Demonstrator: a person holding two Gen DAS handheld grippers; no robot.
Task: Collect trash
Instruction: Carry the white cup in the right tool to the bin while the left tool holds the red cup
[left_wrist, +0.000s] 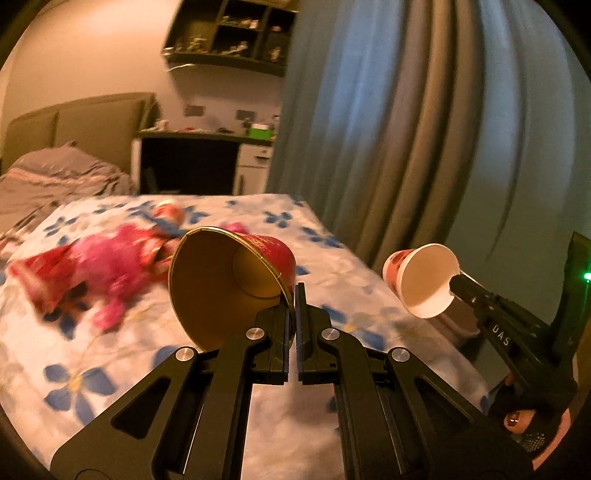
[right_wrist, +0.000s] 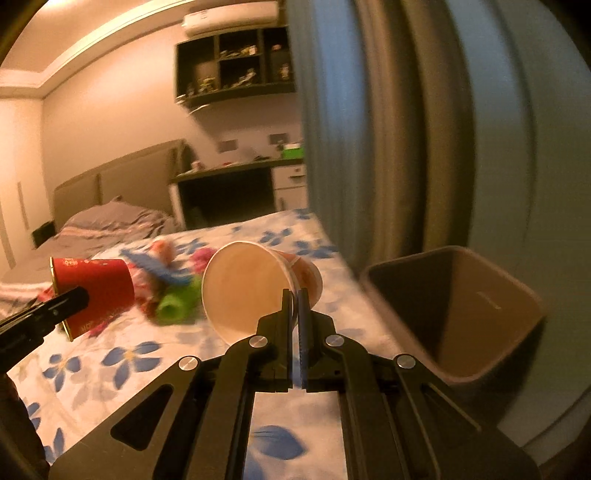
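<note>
My left gripper (left_wrist: 294, 295) is shut on the rim of a red paper cup with a gold inside (left_wrist: 221, 288) and holds it on its side above the bed; the cup also shows in the right wrist view (right_wrist: 96, 291). My right gripper (right_wrist: 295, 299) is shut on the rim of a white paper cup with a red print (right_wrist: 247, 288), also held sideways; that cup shows at the right of the left wrist view (left_wrist: 424, 280). A brown trash bin (right_wrist: 458, 314) stands open beside the bed, right of my right gripper.
More trash lies on the flowered bedspread (left_wrist: 92, 369): pink and red wrappers (left_wrist: 96, 269), a green piece (right_wrist: 177, 302) and a small can-like item (left_wrist: 170, 214). Curtains (left_wrist: 388, 129) hang at the right. A desk (left_wrist: 192, 162) and wall shelf (left_wrist: 229, 33) stand behind.
</note>
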